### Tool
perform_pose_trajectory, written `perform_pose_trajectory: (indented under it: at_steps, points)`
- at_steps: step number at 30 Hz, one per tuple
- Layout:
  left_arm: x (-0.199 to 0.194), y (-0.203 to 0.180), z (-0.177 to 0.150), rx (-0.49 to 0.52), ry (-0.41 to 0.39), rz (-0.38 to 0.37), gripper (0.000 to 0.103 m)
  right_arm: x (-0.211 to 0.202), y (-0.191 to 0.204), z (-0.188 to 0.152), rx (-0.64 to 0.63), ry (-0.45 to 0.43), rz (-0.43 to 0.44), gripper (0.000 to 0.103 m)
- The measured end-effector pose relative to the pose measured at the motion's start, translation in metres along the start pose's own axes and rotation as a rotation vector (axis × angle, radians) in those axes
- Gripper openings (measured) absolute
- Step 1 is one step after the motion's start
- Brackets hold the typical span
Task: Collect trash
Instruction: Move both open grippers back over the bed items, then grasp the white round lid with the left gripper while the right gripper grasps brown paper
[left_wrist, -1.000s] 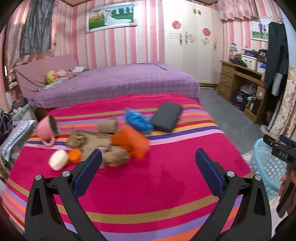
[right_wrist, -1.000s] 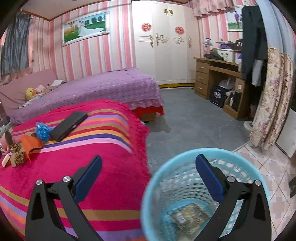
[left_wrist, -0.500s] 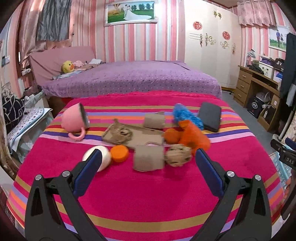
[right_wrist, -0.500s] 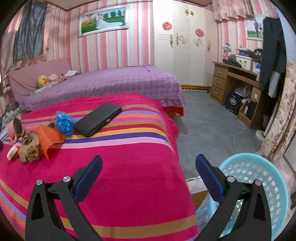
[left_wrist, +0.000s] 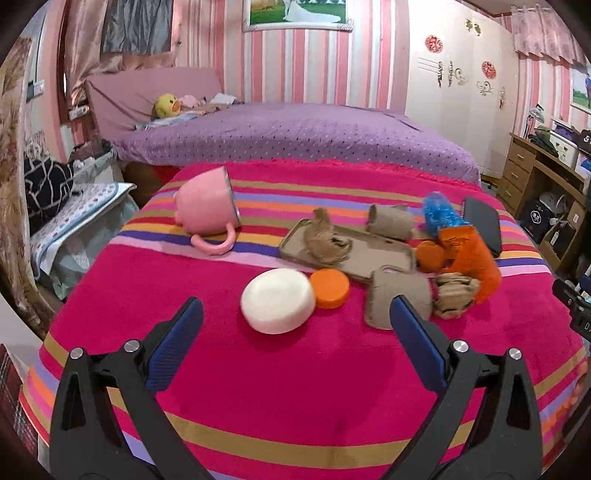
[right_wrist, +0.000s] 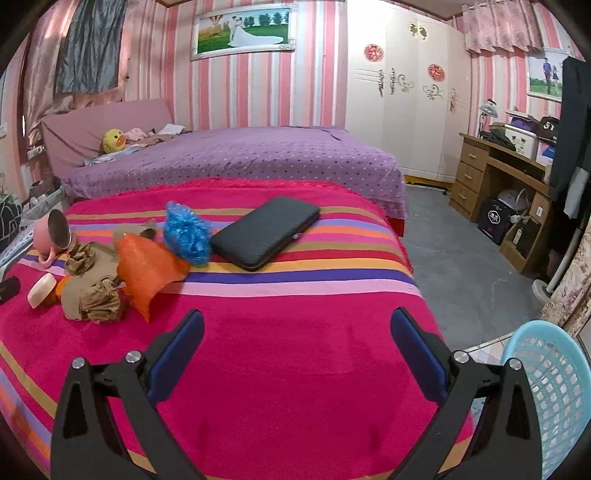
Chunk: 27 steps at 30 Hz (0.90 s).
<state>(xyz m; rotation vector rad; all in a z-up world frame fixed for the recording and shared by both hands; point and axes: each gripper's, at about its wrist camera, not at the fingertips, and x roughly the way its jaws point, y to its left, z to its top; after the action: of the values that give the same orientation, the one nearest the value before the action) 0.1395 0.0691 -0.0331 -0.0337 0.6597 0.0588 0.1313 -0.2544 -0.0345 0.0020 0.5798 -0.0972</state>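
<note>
Both cameras now sit nearer the fuzzy striped blanket (left_wrist: 295, 387). Left gripper (left_wrist: 295, 325) and right gripper (right_wrist: 295, 328) gape wide, empty. At 12 o'clock of the left: one smooth white puck (left_wrist: 277, 311), one orange lid (left_wrist: 330, 288), two cardboard tubes (left_wrist: 400, 301). Mesh basket (right_wrist: 550, 384) at right's 4 o'clock.

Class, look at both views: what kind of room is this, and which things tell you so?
Most likely a home bedroom: a bed under a purple dotted cover, a tall white wardrobe, and a wooden desk with drawers against pink striped walls.
</note>
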Motion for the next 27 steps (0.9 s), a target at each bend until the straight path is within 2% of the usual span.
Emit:
perform_pose_trajectory:
  at_steps: [3,8,10,16,19,21,22,27]
  points:
    - [0.012,0.006,0.0,0.02,0.028,0.006,0.097,0.004,0.007,0.002,-0.02,0.007,-0.004,0.098]
    - [0.034,0.006,0.002,0.04,0.09,-0.024,0.097,0.011,0.011,0.005,-0.036,0.023,-0.007,0.098]
    - [0.038,0.007,0.004,0.058,0.086,-0.011,0.097,0.013,0.011,0.006,-0.028,0.029,-0.003,0.098]
    - [0.06,0.019,0.007,0.022,0.135,-0.042,0.094,0.02,0.016,0.005,-0.041,0.05,0.001,0.098]
    - [0.071,0.02,0.007,0.007,0.173,-0.052,0.082,0.021,0.017,0.005,-0.049,0.05,0.0,0.098]
    - [0.075,0.021,0.006,0.0,0.195,-0.078,0.064,0.022,0.018,0.005,-0.052,0.053,0.002,0.098]
    - [0.075,0.021,0.006,0.003,0.194,-0.08,0.061,0.022,0.019,0.004,-0.056,0.054,0.005,0.098]
    - [0.061,0.019,0.006,0.033,0.142,-0.062,0.061,0.019,0.027,0.002,-0.074,0.054,0.008,0.098]
